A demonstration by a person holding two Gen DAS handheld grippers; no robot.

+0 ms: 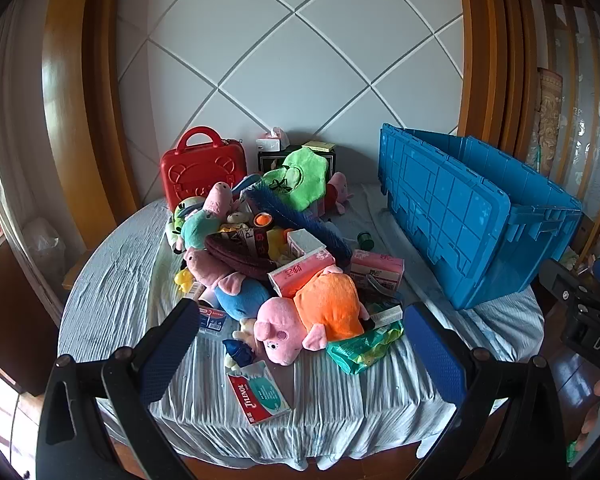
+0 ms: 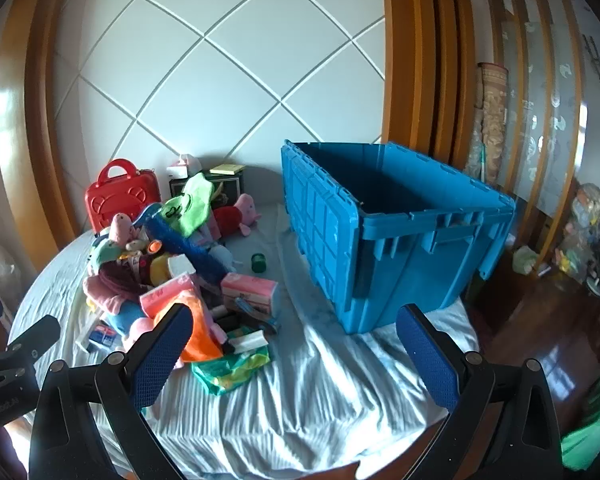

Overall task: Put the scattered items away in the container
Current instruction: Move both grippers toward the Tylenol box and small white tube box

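Wrinkled pale cloth covers the desk [image 1: 112, 280]. Both tools, left tool [image 1: 300, 344] and right tool [image 2: 296, 344], hover spread wide, holding nothing. Nearest lies a Tylenol box [image 1: 258, 392], then the orange-dressed pig plush [image 1: 312, 316] fronting the heap; beyond, right, the blue crate [image 2: 396, 236] stands open. Nothing looks packed yet; a first grab comes next, I'd say.
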